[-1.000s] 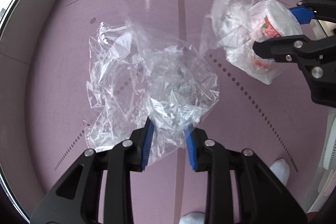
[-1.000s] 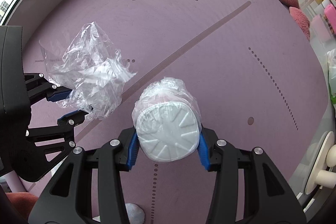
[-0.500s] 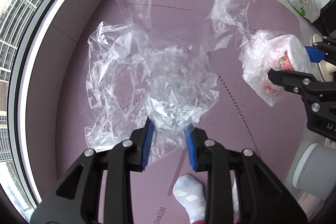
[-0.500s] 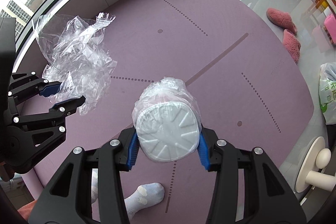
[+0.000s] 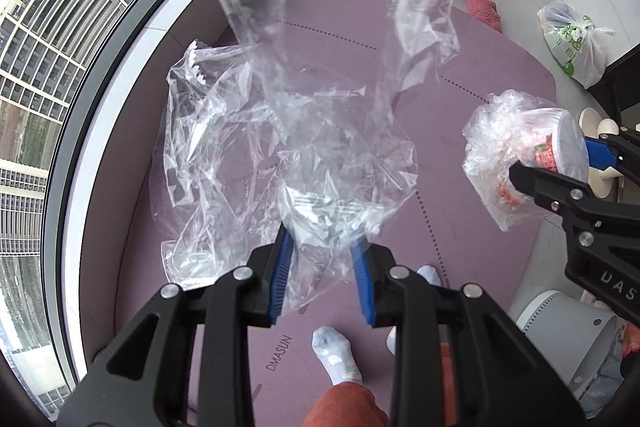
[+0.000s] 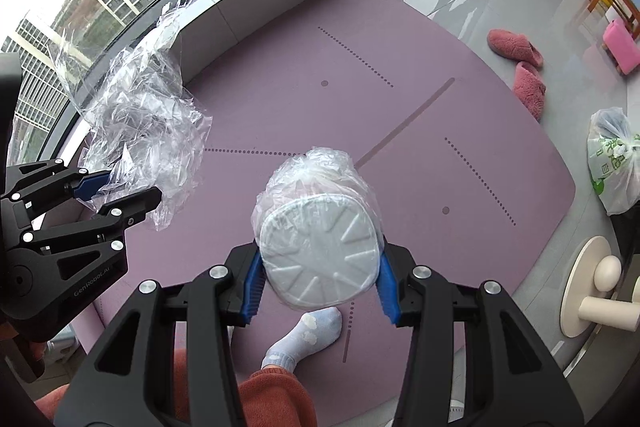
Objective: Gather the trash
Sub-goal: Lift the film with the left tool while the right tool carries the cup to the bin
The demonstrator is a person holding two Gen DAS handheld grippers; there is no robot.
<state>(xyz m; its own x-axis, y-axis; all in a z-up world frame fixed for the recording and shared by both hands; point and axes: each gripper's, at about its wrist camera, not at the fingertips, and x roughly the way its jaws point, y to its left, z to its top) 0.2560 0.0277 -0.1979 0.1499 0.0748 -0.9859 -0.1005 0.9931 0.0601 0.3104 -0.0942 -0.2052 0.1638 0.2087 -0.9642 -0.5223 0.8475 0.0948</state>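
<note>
Left wrist view: the left gripper (image 5: 322, 267) has its blue pads pinched on a crumpled clear plastic wrap (image 5: 280, 147), which hangs above the purple mat (image 5: 460, 227), its loose sheet spreading away from the jaws with no clear long axis. Rightward, the right gripper (image 6: 320, 279) clamps a foam cup (image 6: 320, 255) wrapped in clear film across its sides, flat base toward the camera, long axis running along the fingers down toward the mat. A socked foot (image 6: 308, 339) stands below.
</note>
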